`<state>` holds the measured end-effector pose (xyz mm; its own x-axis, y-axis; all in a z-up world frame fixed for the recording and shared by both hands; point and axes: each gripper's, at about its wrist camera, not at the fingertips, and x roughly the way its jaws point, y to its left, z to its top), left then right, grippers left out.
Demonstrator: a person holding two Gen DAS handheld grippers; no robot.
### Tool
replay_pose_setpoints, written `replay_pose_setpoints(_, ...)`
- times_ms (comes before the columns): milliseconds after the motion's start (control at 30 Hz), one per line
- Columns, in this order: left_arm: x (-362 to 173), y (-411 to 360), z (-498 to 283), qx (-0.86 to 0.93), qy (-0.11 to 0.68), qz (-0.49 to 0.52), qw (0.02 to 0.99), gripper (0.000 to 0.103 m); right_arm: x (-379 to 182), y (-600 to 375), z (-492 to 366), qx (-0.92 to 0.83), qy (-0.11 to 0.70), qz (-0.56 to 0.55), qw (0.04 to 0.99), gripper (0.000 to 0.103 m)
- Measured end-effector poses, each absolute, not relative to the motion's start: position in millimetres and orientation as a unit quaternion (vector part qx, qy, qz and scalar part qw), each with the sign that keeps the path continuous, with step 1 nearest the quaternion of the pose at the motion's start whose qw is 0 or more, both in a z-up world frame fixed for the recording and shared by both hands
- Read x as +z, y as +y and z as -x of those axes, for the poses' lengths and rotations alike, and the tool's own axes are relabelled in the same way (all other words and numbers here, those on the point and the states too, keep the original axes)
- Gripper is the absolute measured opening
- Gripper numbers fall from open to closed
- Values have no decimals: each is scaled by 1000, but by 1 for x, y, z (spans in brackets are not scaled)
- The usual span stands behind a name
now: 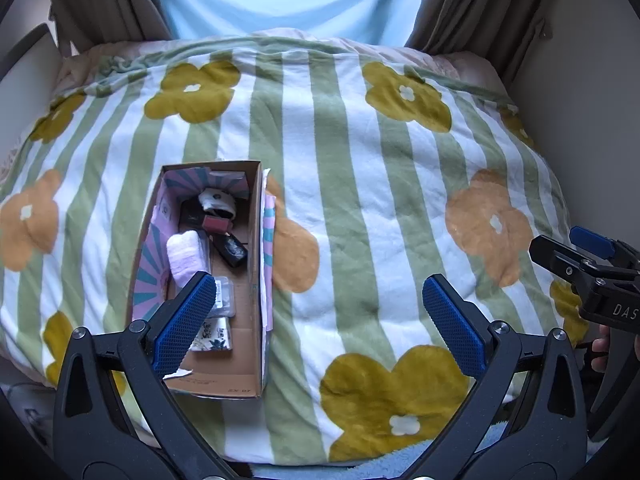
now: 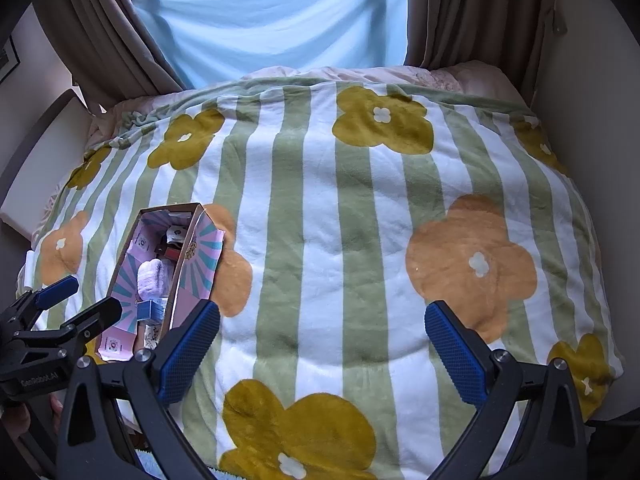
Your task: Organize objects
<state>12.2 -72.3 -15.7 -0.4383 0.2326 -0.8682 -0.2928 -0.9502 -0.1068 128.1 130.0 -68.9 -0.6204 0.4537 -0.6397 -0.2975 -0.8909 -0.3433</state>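
My left gripper (image 1: 320,320) hovers over a bed, its blue fingers (image 1: 184,320) spread wide, holding nothing. My right gripper (image 2: 322,354) is likewise wide open and empty. A cardboard box (image 1: 256,240) sits on the flowered striped blanket (image 1: 360,200), to my left, holding a rolled white cloth (image 1: 186,254) and small dark items.

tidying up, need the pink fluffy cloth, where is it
The pink cloth lies inside the cardboard box on the blanket, against its left wall, just beyond the left gripper.
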Motion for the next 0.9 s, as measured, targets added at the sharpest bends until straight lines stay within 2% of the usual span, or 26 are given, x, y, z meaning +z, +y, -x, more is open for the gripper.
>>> replay_pose_setpoints(900,-26,-74,2,842,55,507,177,103,-65,133,-124,891,-124,384,210,102)
